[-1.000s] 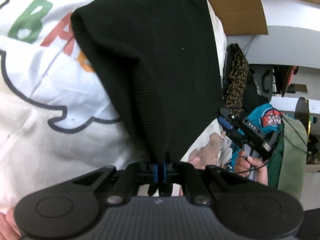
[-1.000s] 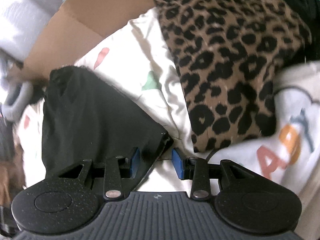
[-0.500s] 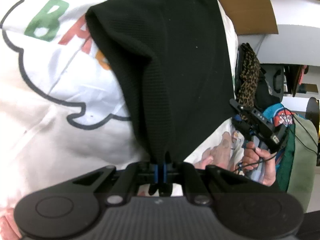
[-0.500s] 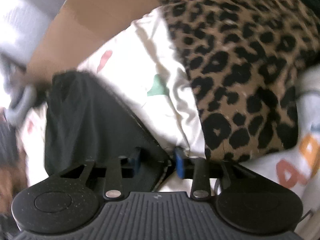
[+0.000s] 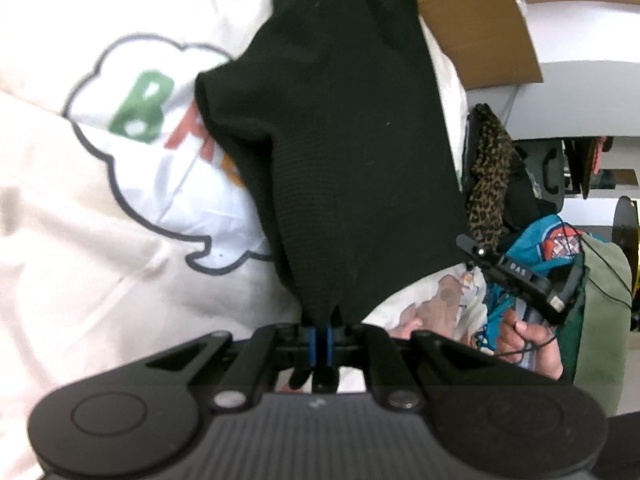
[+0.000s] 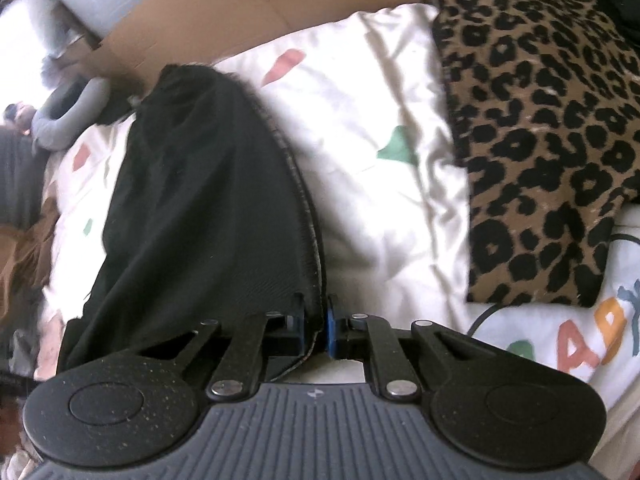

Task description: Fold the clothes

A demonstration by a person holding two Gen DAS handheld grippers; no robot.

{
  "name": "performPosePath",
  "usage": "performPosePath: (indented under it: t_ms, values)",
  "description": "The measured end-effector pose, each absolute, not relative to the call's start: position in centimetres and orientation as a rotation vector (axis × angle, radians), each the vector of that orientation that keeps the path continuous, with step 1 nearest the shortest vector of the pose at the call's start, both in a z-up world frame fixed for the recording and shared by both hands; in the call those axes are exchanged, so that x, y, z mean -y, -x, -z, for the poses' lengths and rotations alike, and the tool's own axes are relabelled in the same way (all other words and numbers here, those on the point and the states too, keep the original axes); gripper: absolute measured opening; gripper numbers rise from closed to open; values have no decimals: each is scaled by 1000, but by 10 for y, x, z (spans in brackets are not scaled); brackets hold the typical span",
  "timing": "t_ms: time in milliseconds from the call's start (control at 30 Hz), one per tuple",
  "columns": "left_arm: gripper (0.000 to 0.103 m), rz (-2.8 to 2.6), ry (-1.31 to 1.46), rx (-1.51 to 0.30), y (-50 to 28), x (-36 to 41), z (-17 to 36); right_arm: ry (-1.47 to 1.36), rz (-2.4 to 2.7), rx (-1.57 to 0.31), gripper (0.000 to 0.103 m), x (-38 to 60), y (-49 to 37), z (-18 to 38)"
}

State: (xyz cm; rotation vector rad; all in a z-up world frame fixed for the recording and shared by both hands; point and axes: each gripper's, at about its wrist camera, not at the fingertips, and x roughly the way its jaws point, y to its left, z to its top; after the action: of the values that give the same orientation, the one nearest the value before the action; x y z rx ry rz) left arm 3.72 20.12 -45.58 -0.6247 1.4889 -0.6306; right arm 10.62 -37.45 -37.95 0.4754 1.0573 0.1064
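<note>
A black knit garment [image 5: 344,168] hangs stretched over a white printed bedsheet [image 5: 100,264]. My left gripper [image 5: 320,336] is shut on one of its corners, the cloth pinched between the blue pads. In the right wrist view the same black garment [image 6: 200,208] runs up from my right gripper [image 6: 316,326]. Its jaws are closing, and the ribbed hem is caught between the pads. The left wrist view also shows the right gripper [image 5: 468,245] at the garment's far corner, held by a hand [image 5: 528,340].
A leopard-print garment [image 6: 540,140] lies on the white sheet [image 6: 380,120] to the right of the black one. A cardboard flap [image 6: 240,12] borders the far side. A teal printed cloth [image 5: 540,248] and a green cloth [image 5: 600,300] lie beyond the right hand.
The right jaws have closed from wide apart onto the black garment's hem. Both grippers have risen a little, so the garment hangs tauter and the sheet looks farther off.
</note>
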Motion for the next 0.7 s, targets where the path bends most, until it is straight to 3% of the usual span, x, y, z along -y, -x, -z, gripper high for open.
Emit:
performPosePath:
  t_ms: [467, 700]
  values:
    - [4, 563, 579, -1378, -38, -231, 398, -502, -291, -1137, 8, 339, -83, 368]
    - [5, 537, 584, -1453, -33, -216, 439, -494, -248, -1174, 8, 339, -79, 382]
